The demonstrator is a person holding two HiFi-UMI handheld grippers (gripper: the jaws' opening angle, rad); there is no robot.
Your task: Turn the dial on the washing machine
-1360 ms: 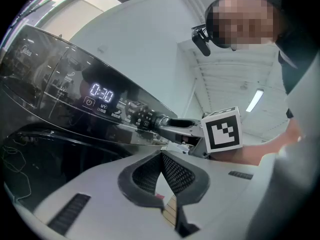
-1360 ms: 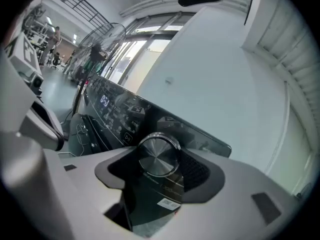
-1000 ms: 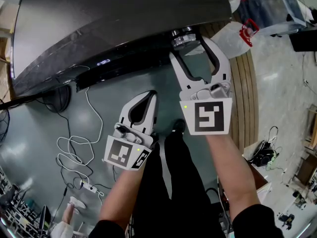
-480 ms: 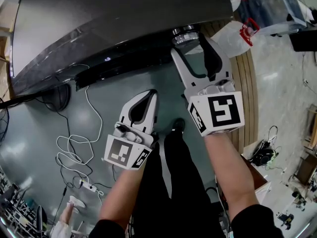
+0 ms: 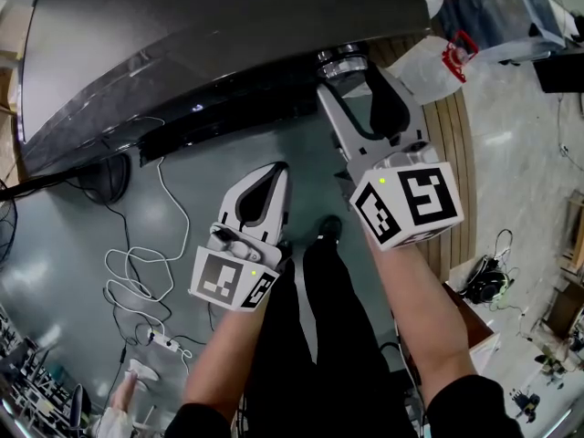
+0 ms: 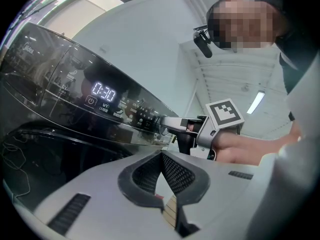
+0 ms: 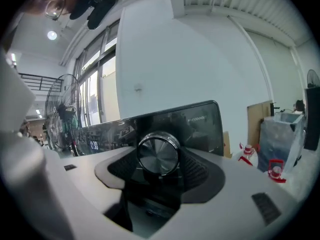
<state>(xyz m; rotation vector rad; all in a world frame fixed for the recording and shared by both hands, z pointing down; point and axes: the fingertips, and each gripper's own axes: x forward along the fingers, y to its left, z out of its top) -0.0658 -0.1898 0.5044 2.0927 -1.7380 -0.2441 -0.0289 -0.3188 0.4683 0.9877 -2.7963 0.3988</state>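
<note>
The dark washing machine (image 5: 182,44) fills the top of the head view, its panel display (image 6: 104,92) lit. The silver dial (image 5: 341,61) sits at the panel's right end. My right gripper (image 5: 349,77) is shut on the dial, one jaw on each side of it, and its marker cube (image 5: 408,205) is rolled to the right. In the right gripper view the dial (image 7: 158,153) sits between the dark pads. My left gripper (image 5: 273,173) hangs lower and to the left, shut on nothing, away from the machine; its tips meet (image 6: 161,156).
White cables (image 5: 137,272) and a power strip (image 5: 162,343) lie on the green floor at the left. White bags with red print (image 5: 443,57) and wooden boards (image 5: 452,172) are to the right of the machine. The person's black trousers (image 5: 310,336) are below the grippers.
The right gripper has rolled clockwise on the dial, its marker cube swinging to the right. The left gripper has stayed where it was.
</note>
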